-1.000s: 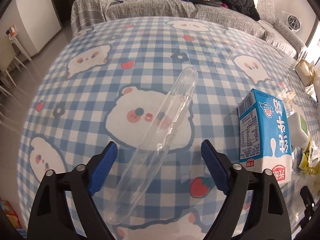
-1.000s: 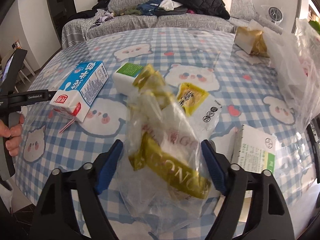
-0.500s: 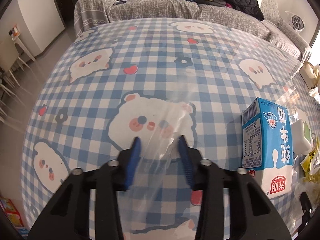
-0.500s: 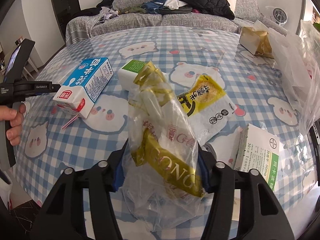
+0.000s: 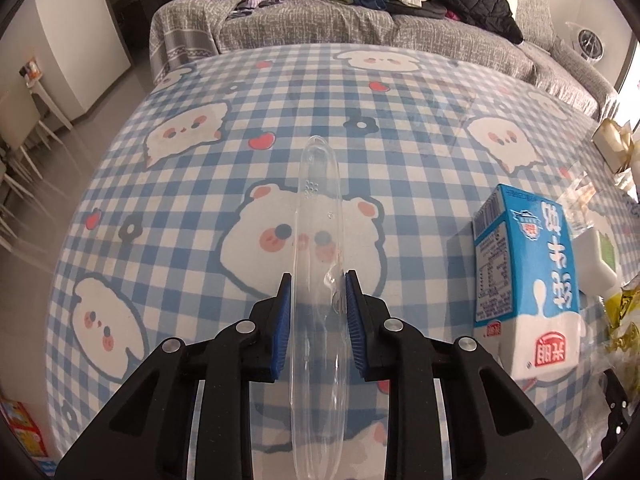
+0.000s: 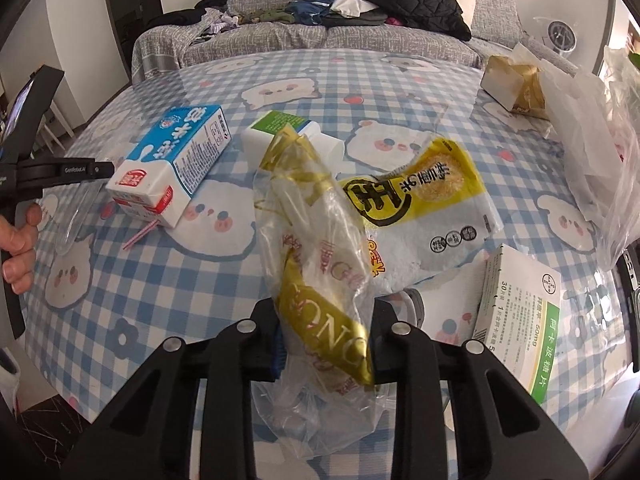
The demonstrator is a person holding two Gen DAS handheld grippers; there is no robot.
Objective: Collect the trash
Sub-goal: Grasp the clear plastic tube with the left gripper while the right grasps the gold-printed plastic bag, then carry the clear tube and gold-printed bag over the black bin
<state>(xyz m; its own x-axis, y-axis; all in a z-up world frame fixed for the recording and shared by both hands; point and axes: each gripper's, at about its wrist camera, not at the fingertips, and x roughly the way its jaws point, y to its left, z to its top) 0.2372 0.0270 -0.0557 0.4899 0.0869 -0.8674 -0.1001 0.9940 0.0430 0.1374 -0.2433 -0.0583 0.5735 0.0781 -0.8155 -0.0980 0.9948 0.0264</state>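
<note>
Your left tongs squeeze the clear plastic case. It points straight ahead, long way out over the tabletop. Your right tongs pinch the crinkly wrapper. The big trash bag sits far right, nearer your right hand.

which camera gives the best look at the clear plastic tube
The left wrist view. The tube runs up the middle of the frame, clamped between the left tongs. The right wrist view shows only a faint glimpse of it at the far left, below the other gripper's arm.
</note>
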